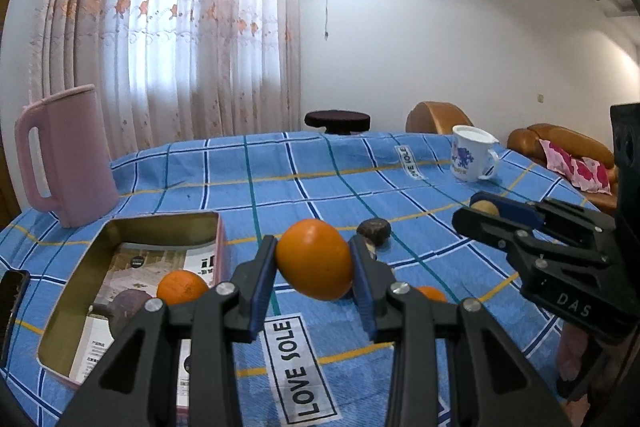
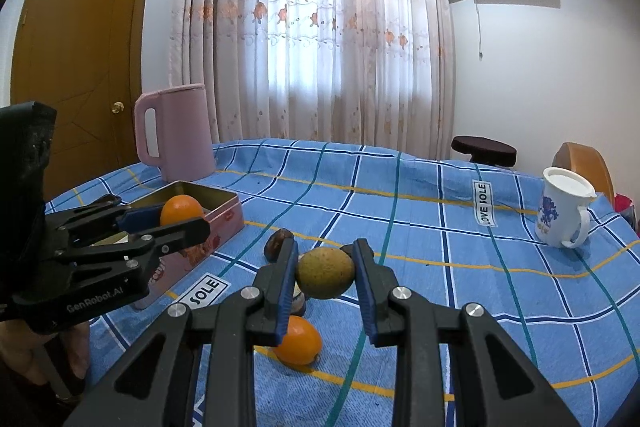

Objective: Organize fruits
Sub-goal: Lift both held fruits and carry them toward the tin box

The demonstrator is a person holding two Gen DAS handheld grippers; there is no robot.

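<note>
My left gripper (image 1: 314,259) is shut on an orange (image 1: 314,259) and holds it above the blue checked tablecloth, just right of the open tin box (image 1: 160,223). The box holds another orange (image 1: 182,287) and a dark purple fruit (image 1: 128,309). My right gripper (image 2: 325,273) is shut on a yellow-green fruit (image 2: 325,273) held above the cloth. Below it an orange (image 2: 298,341) lies on the cloth, and a dark brown fruit (image 2: 278,243) lies beyond. In the left wrist view the right gripper (image 1: 486,209) shows at the right. In the right wrist view the left gripper (image 2: 176,215) shows at the left.
A pink jug (image 1: 68,159) stands behind the tin box at the far left. A white mug (image 1: 474,155) stands at the far right of the table. A dark stool (image 1: 336,121) and brown sofa (image 1: 560,143) lie beyond the table. A phone (image 1: 12,303) lies at the left edge.
</note>
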